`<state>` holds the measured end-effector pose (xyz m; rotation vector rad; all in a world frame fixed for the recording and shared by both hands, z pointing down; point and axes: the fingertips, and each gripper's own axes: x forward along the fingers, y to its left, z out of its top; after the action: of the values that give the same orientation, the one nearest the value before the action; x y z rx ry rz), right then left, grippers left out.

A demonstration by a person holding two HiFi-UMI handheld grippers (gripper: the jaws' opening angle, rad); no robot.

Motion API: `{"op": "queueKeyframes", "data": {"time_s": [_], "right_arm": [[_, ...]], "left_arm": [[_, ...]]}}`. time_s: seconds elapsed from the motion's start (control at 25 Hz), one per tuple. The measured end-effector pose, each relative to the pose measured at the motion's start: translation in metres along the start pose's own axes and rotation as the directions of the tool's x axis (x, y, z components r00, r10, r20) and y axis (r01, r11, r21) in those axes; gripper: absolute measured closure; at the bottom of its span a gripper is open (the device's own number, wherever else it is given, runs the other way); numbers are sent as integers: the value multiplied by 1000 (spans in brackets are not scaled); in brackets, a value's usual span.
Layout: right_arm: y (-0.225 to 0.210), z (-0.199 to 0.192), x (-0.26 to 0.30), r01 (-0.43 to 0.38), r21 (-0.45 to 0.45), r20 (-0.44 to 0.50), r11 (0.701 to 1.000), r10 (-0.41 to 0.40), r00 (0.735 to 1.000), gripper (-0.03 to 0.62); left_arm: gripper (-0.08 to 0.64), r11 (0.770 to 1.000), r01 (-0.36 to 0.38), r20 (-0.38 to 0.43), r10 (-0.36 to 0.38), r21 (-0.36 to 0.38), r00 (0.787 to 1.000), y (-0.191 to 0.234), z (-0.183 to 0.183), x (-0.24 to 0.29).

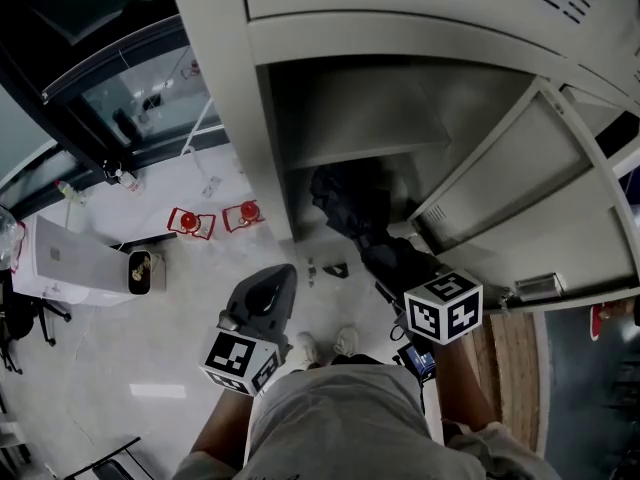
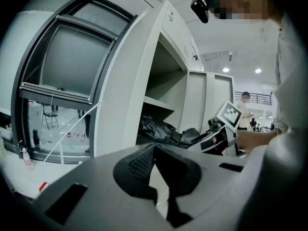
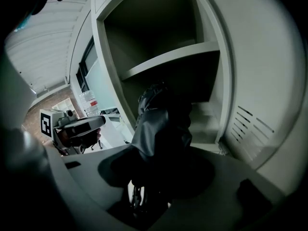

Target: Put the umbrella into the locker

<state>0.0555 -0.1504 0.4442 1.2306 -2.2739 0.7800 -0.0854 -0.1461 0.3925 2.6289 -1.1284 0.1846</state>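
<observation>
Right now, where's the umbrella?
Head view, centre right: the black umbrella is clamped in the right tongs, its far end poking into the open locker, in the compartment under the shelf.

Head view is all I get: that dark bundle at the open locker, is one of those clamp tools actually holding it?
Observer: Yes. The right gripper view shows the right gripper clamped on the black umbrella; its folded fabric fills the gap between the jaws.
Operator: And the other clamp?
Observer: Empty. The left gripper view shows the left gripper with its jaw tips together and nothing between them.
Operator: Anybody else around?
Observer: The left gripper view catches a person standing far off in the background.
</observation>
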Motion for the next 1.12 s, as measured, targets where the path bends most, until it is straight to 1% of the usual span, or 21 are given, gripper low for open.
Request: {"op": "queueKeyframes", "data": {"time_s": [0.28,0.48,0.64,0.92,1.12], "right_arm": [[-12,13,19,2,-7,-12,1000,-2,1000,387],[-20,15,33,-1,-6,-34,1000,0,999,387],[-28,21,42,16,-9,-40,1000,-16,999,387],[-40,19,62,35,-12,-74,999,-36,997,387],[-46,19,74,41,-11,-92,999,-42,995,387]], "left_arm": [[545,1000,-1,-14,1,4,1000,7,1,6],[545,1000,-3,-18,3,6,1000,13,0,8],[545,1000,4,-50,-4,1,999,15,-4,7],[545,1000,1,-65,-1,-4,998,21,-9,7],[545,1000,-11,-41,11,0,999,25,-4,10]]}}
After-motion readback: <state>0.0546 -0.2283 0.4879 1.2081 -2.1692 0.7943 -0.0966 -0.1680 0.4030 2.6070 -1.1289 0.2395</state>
